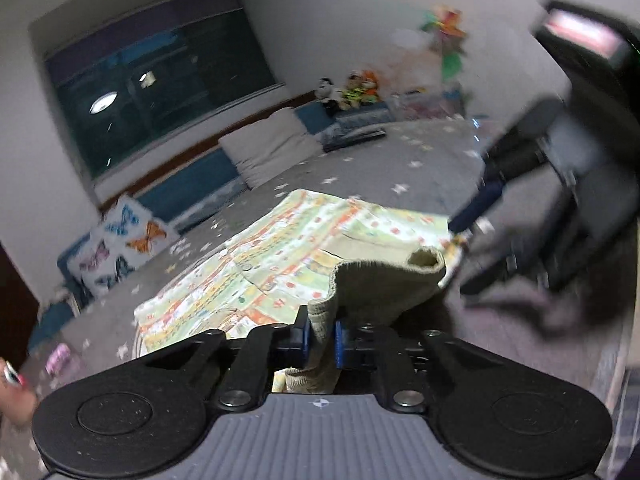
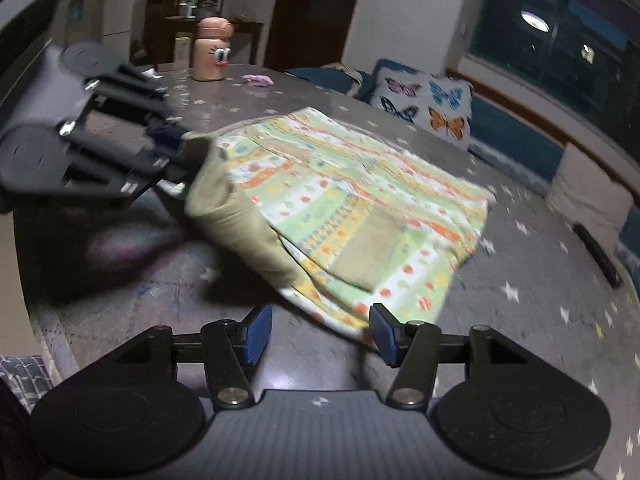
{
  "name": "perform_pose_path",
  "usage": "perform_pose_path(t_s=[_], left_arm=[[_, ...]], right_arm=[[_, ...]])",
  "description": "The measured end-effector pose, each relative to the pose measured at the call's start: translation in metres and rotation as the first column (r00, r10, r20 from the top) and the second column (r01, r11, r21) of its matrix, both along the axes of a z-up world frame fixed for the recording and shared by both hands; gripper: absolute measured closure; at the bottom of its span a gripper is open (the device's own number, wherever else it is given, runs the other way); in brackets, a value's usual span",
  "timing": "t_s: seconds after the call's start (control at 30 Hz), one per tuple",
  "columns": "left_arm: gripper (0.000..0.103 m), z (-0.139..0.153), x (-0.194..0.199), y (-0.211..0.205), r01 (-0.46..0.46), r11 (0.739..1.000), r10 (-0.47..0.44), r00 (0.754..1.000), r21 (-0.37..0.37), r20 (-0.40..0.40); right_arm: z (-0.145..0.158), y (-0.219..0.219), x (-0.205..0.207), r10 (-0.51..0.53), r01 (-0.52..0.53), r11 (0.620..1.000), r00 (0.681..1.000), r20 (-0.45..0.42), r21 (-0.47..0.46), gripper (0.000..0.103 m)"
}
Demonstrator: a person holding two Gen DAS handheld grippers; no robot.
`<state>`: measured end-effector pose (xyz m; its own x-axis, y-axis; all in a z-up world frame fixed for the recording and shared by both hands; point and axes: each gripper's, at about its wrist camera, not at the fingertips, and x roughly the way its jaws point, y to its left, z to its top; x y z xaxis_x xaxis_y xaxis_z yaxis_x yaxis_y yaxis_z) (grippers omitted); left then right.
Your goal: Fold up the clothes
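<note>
The patterned garment [image 2: 352, 200] lies spread on a grey table [image 2: 540, 280] printed with small white stars, its khaki ribbed waistband [image 1: 384, 280] lifted off the surface at the near edge. The cloth is thin and soft, striped in green, orange and yellow with small dots, and a khaki patch pocket [image 2: 368, 252] is sewn on it. The left gripper [image 1: 322, 340] has its blue pads closed tight on the waistband, which hangs in a fold between them. The right gripper [image 2: 320, 334] stands with its jaws wide apart just at the garment's hem, with nothing between them; the hem's edge lies close to the right-hand pad.

Nothing lies on the garment itself. Farther across the table stand a pink cartoon-faced bottle [image 2: 210, 50] and a small lilac object [image 2: 258, 79], both well apart from the cloth; a dark remote [image 2: 598, 254] lies near the far edge. Around the table runs a blue bench with a butterfly cushion [image 2: 424, 104] and a white cushion [image 1: 268, 144], and soft toys [image 1: 352, 88] sit in the corner. Behind is a large dark window [image 1: 160, 80].
</note>
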<state>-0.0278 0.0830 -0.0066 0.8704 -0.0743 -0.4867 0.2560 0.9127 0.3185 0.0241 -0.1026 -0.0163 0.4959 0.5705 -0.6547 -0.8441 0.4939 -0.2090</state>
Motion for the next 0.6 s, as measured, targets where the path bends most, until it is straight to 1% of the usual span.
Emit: perform_pose_path(t_s=[0.13, 0.2, 0.27, 0.3, 0.33, 0.37, 0.4, 0.43, 0.47, 0.5, 0.6], left_arm=[[0.092, 0.01, 0.011, 0.009, -0.025, 0.999, 0.025, 1.0, -0.047, -0.003], [0.092, 0.012, 0.013, 0.011, -0.031, 0.998, 0.031, 0.999, -0.056, -0.011], [0.091, 0.011, 0.012, 0.012, -0.034, 0.998, 0.033, 0.999, -0.059, -0.018], [0.088, 0.011, 0.009, 0.012, -0.036, 0.998, 0.035, 0.999, -0.057, -0.021], [0.087, 0.011, 0.005, 0.012, -0.038, 0.998, 0.037, 0.999, -0.056, -0.023], [0.084, 0.009, 0.001, 0.013, -0.043, 0.998, 0.042, 0.999, -0.047, -0.024], [0.078, 0.008, -0.003, 0.013, -0.048, 0.998, 0.047, 0.999, -0.037, -0.024], [0.066, 0.006, -0.007, 0.014, -0.053, 0.998, 0.052, 0.998, -0.026, -0.024], [0.051, 0.004, -0.011, 0.015, -0.062, 0.998, 0.062, 0.998, -0.01, -0.021], [0.049, 0.001, -0.015, 0.016, -0.073, 0.997, 0.073, 0.997, 0.007, -0.017], [0.048, -0.006, -0.027, 0.019, -0.085, 0.996, 0.086, 0.996, 0.037, -0.02]], right_arm=[[-0.004, 0.018, 0.004, 0.041, -0.041, 0.999, 0.998, 0.038, 0.009, 0.045], [-0.008, 0.026, 0.008, 0.052, -0.053, 0.999, 0.998, 0.045, 0.009, 0.048], [-0.01, 0.033, 0.014, 0.057, -0.058, 0.998, 0.998, 0.035, 0.015, 0.053], [-0.01, 0.035, 0.018, 0.051, -0.052, 0.998, 0.998, 0.024, 0.022, 0.058], [-0.009, 0.038, 0.022, 0.04, -0.041, 0.999, 0.999, 0.013, 0.027, 0.069], [-0.008, 0.039, 0.026, 0.027, -0.027, 0.999, 1.0, -0.003, 0.035, 0.076], [-0.007, 0.039, 0.03, 0.018, -0.017, 0.999, 1.0, -0.025, 0.048, 0.077], [-0.005, 0.039, 0.035, 0.012, -0.009, 0.998, 0.999, -0.05, 0.063, 0.083], [-0.002, 0.038, 0.038, 0.009, -0.004, 0.997, 0.997, -0.072, 0.078, 0.085], [0.0, 0.038, 0.04, 0.006, 0.002, 0.996, 0.996, -0.086, 0.087, 0.086], [0.007, 0.038, 0.044, -0.007, 0.018, 0.994, 0.995, -0.104, 0.108, 0.087]])
